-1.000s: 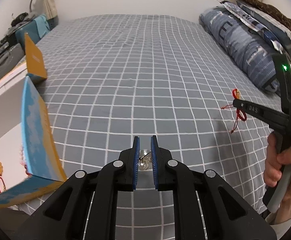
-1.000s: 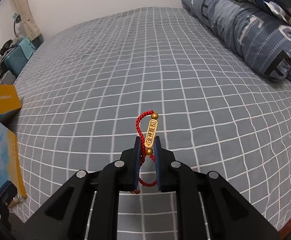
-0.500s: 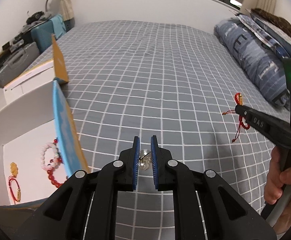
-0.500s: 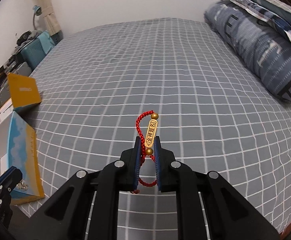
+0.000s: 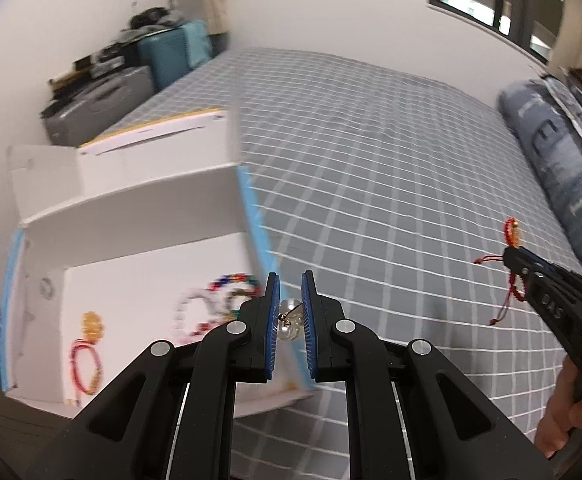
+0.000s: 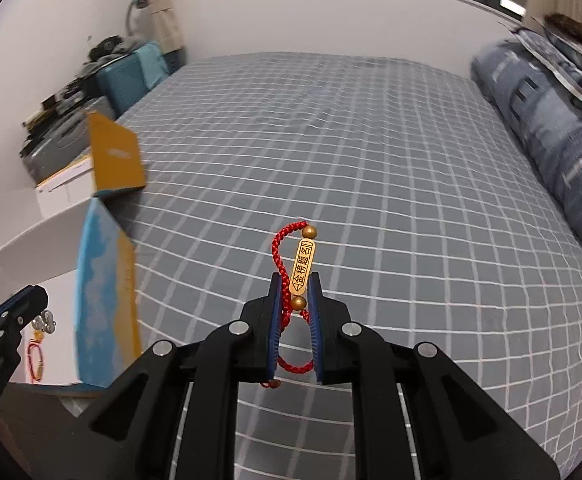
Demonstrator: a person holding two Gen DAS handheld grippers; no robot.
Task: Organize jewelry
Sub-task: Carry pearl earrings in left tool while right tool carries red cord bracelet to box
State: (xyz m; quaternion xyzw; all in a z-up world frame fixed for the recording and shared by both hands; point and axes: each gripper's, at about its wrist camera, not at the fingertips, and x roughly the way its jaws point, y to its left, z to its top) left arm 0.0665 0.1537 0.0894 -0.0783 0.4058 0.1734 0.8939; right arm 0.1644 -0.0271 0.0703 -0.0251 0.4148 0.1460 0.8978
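box wall [image 5: 257, 224] possibly blocks entry

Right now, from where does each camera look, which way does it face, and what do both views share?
Left wrist: sits on the left tongs, which grip a pearl earring; faces the bed and white box; the right hand shows.
Right wrist: sits on the right tongs, which grip a red cord bracelet; faces the bed; no body shows.
Shared: bed, box, both tongs, bracelet.
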